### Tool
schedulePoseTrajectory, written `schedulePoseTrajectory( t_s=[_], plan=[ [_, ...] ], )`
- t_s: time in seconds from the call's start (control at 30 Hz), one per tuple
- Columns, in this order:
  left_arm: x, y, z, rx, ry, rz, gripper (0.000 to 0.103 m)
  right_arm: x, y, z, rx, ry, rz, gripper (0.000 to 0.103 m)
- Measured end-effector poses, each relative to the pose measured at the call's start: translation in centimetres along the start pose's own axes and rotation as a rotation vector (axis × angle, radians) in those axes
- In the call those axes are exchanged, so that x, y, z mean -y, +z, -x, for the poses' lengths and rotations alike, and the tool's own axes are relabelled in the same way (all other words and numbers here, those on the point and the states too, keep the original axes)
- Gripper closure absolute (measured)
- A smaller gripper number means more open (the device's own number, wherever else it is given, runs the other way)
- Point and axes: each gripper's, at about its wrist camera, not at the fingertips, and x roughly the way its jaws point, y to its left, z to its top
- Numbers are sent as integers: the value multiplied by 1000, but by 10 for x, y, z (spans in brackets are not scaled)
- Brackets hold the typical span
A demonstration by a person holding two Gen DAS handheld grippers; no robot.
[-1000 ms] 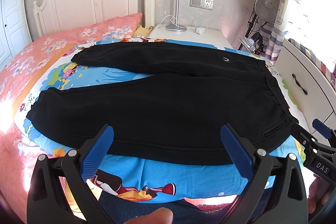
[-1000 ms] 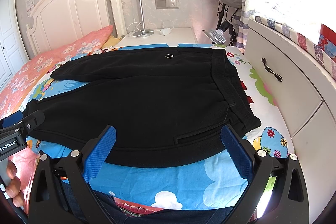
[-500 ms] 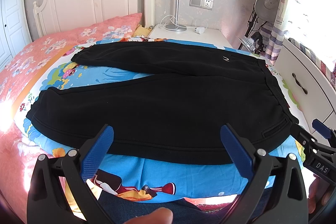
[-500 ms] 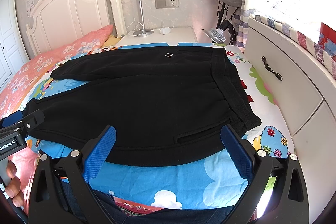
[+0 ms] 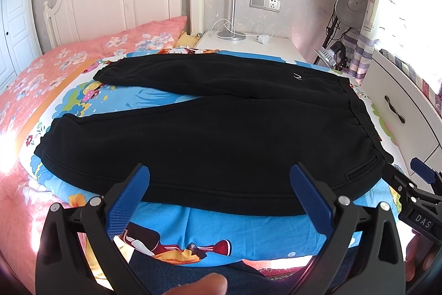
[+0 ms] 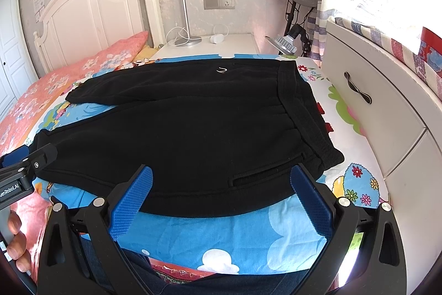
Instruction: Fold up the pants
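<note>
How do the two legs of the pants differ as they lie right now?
The near leg lies broad along the bed's front edge; the far leg looks narrower and angles away toward the headboard. The far leg bears a small white logo near the waistband; the near leg shows a pocket slit. Both lie flat, black, unfolded.

From my right wrist camera I see the black pants [image 6: 193,129] spread flat on the cartoon-print sheet [image 6: 221,234], waistband toward the white drawer unit [image 6: 373,112]. My right gripper [image 6: 219,185] hovers at their near edge, jaws wide apart with nothing between them. The left gripper [image 6: 25,170] pokes in at the left, near the leg hem.
</note>
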Motion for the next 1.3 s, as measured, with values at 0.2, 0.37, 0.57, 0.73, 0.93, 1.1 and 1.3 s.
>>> schedulePoseTrajectory(
  t_s=[0.2,0.37,0.57,0.73,0.93,1.1,1.3],
  plan=[
    [0,-1,0,1,1,1,1,1,-7,-4,-5,2,-3,6],
    [0,-1,0,1,1,-1,2,2,-7,-4,-8,3,-4,6],
    [0,-2,0,1,-3,1,1,2,-8,-5,-10,11,-9,6],
    [-10,-8,-5,30,-117,57,2,16,-9,-21,-80,192,-113,6],
    [-10,-20,-26,-44,-246,74,2,59,45,-53,-63,128,-102,6],
    [-15,-27,-42,-78,-380,107,2,132,144,-147,-182,63,-110,6],
    [-35,-34,-76,-137,-371,166,2,188,215,-273,-327,46,-46,9]
  ],
)
